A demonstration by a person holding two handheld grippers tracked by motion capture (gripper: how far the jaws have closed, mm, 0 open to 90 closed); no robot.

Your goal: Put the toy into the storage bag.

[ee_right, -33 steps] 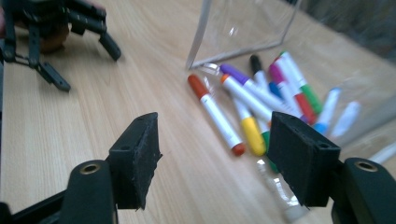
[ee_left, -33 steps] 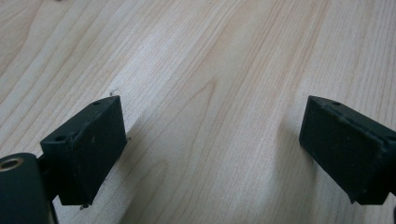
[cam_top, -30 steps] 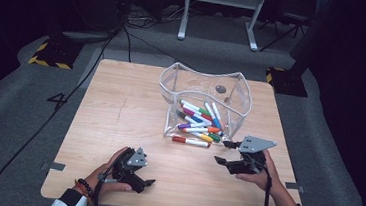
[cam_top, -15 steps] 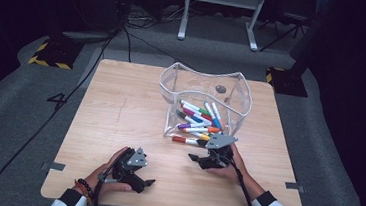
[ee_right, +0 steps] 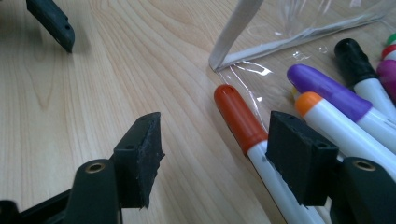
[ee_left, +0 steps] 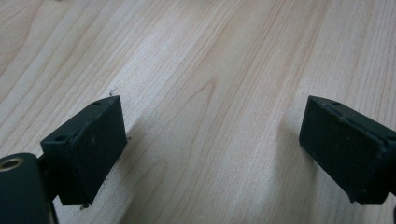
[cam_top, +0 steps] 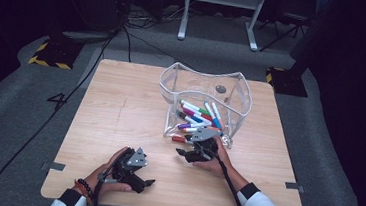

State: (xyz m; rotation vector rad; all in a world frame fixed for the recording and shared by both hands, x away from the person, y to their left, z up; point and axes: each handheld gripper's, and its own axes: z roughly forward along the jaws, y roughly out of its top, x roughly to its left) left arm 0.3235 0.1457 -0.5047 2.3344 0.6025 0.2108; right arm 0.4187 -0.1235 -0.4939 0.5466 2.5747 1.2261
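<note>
A red-capped marker (cam_top: 180, 139) (ee_right: 237, 115) lies on the wooden table just in front of a clear plastic pouch (cam_top: 242, 95). Several coloured markers (cam_top: 197, 115) lie in the pouch, among them a purple-capped one (ee_right: 322, 86) and an orange-capped one (ee_right: 327, 119). My right gripper (cam_top: 183, 150) (ee_right: 217, 140) is low over the table with its jaws apart. The red-capped marker's white barrel runs between them, close to the right-hand jaw, and the pads are not pressing it. My left gripper (cam_top: 146, 184) (ee_left: 212, 121) rests near the front edge, open over bare wood.
The wooden table (cam_top: 121, 102) is bare on its left half. The pouch's stiff front edge (ee_right: 233, 32) stands just beyond the red cap. The left gripper's jaw tip (ee_right: 52, 23) is in the right gripper view, far left. Dark floor and cables surround the table.
My right gripper has moved left and down, from right of the pouch to the red-capped marker in front of it. The left gripper has stayed put.
</note>
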